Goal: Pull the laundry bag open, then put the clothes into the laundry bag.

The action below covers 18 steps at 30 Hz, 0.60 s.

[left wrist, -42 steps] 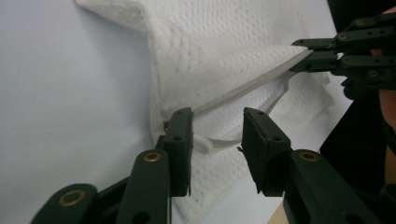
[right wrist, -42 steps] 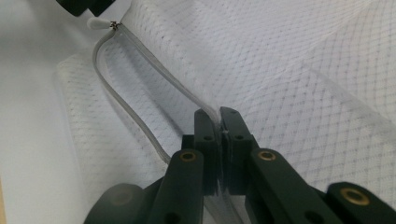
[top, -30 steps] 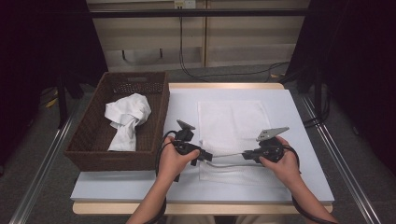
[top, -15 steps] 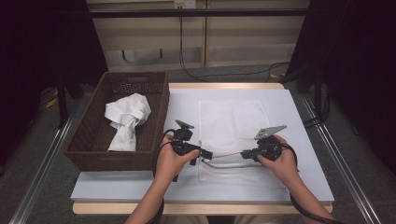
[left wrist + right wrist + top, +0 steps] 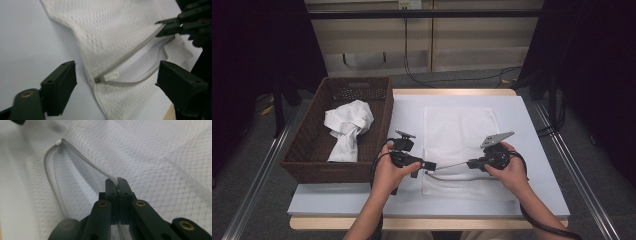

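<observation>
Two claws work a flat white mesh laundry bag [image 5: 460, 150]: right claw [image 5: 116, 180] pinches its grey zipper strip [image 5: 85, 161], half open; left claw [image 5: 117, 85] has just spread wide, empty.

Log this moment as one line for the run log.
left gripper: jaws just opened, off zipper pull | right gripper: shut on zipper edge | mesh bag: flat on table

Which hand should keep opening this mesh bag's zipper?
Right, probably. The right gripper is shut on the zipper edge of the mesh bag; the left gripper has just been opening and grips nothing.
</observation>
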Available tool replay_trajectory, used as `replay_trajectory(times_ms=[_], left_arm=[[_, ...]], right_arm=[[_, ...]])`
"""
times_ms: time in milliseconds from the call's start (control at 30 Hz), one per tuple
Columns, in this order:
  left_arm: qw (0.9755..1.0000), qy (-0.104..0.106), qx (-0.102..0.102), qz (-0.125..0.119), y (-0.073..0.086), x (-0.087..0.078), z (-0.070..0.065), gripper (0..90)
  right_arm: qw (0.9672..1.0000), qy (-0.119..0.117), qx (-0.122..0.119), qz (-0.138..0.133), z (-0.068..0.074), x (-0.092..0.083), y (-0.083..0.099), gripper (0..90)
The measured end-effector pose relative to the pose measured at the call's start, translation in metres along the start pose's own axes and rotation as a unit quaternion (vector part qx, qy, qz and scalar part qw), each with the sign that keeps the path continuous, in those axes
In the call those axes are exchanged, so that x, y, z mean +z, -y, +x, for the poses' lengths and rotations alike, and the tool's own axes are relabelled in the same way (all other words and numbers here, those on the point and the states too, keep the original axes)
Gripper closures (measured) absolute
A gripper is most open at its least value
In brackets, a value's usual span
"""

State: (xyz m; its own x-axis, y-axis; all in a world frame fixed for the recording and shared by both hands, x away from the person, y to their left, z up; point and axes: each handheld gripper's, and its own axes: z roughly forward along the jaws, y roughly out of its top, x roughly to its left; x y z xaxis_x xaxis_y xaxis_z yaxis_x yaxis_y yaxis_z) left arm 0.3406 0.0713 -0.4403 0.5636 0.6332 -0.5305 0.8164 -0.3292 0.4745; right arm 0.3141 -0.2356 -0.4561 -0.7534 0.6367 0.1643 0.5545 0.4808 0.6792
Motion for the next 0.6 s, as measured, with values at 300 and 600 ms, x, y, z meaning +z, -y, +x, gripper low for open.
replay_trajectory(times_ms=[300,600], left_arm=[[0.9999,-0.002,0.011,0.006,0.0047,0.0049,-0.0073,15.8],[0.9990,-0.003,0.030,0.032,0.0031,0.0065,-0.0095,12.5]], right_arm=[[1.0000,-0.004,-0.005,-0.004,0.0006,-0.0028,-0.0033,90.0],[1.0000,-0.006,-0.001,0.002,-0.0005,-0.0038,-0.0018,90.0]])
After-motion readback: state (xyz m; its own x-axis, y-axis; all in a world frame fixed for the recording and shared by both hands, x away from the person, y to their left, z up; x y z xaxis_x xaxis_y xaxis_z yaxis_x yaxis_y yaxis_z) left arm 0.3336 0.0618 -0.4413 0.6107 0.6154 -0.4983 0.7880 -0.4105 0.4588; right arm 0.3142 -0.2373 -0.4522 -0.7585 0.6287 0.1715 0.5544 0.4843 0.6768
